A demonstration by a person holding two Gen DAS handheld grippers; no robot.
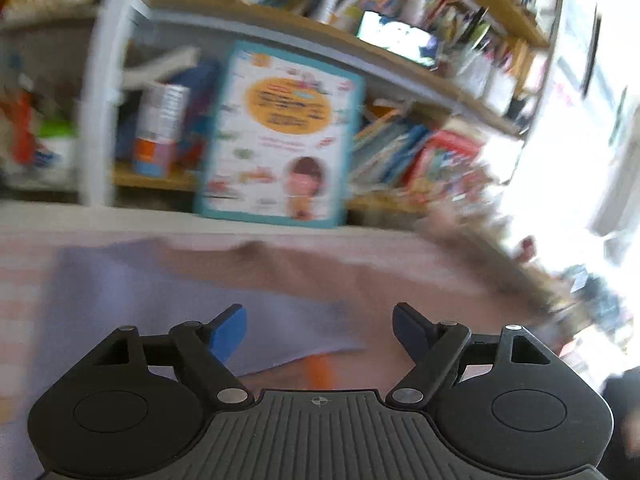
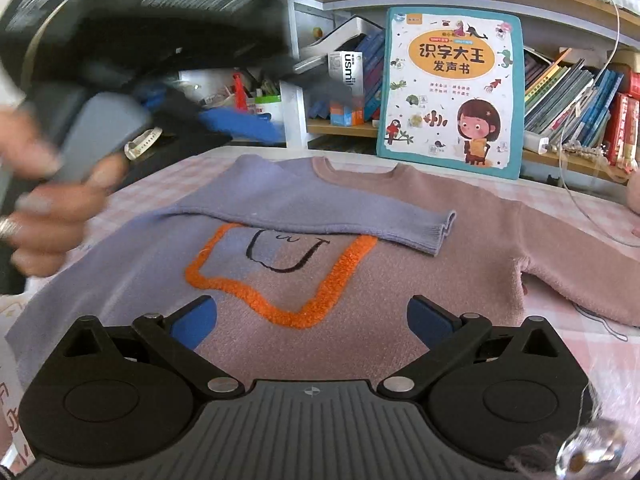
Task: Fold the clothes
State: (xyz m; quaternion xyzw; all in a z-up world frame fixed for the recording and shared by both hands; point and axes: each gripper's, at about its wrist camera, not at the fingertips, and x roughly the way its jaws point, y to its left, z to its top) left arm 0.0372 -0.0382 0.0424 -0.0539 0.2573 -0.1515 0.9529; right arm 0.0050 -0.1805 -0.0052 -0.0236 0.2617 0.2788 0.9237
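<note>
Where bookshelves (image 2: 560,92) rise, checked tablecloth (image 2: 160,184)

- The left hand-held gripper (image 1: 320,330) has a ribbed dark grey body with a small crosshair mark, flanked by two round black housings.
- Black linkage arms with silver pivot screws carry its blue finger pads (image 1: 230,330).
- The right hand-held gripper (image 2: 312,322) is built alike: grey ribbed body, black discs, silver screws, blue pads (image 2: 194,322).
- The person's left hand (image 2: 48,204) wears a ring and wraps a grey handle; a pale watch strap (image 2: 142,142) shows near it.
</note>
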